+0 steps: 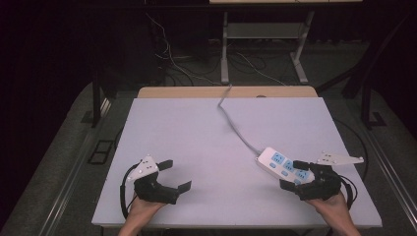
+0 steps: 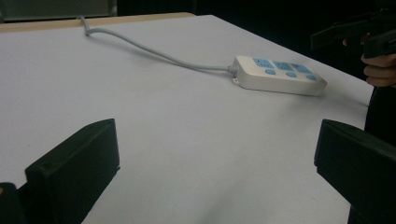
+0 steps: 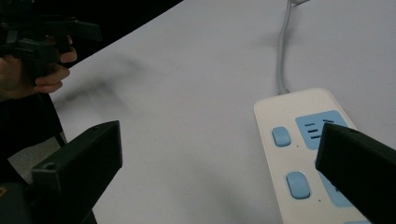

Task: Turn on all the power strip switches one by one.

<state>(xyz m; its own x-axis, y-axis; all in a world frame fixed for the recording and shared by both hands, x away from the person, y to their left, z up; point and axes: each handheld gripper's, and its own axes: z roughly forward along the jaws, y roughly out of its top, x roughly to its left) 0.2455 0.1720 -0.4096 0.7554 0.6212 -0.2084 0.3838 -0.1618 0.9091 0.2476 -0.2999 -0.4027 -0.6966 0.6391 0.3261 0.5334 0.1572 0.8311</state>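
A white power strip point(image 1: 285, 165) lay on the right side of the desk point(image 1: 206, 142), with its grey cable point(image 1: 235, 124) running away over the far edge. The right tool point(image 1: 295, 175) hovered just above its near end with both jaws spread wide and nothing between them; one jaw was over the sockets, the other over bare desk beside the strip. The left tool point(image 1: 177, 175) was well apart, near the front left of the desk, also fully open and empty.

The strip looked like a long, flat box of hard plastic with rounded corners, blue socket faces and blue switches point(image 3: 281, 136) along one side. I judge it was light and stiff, so it would not bend when lifted, but the smooth shell could slip between hard jaws. The best place to take hold seemed to be across its narrow width, on the two long side walls, near the middle, so that it does not tip. The cable was soft and rubbery; it would drag behind and could pull the strip sideways. Whether its far end was plugged in I could not tell. The desk top was matt, pale and flat, and gave little grip from below.
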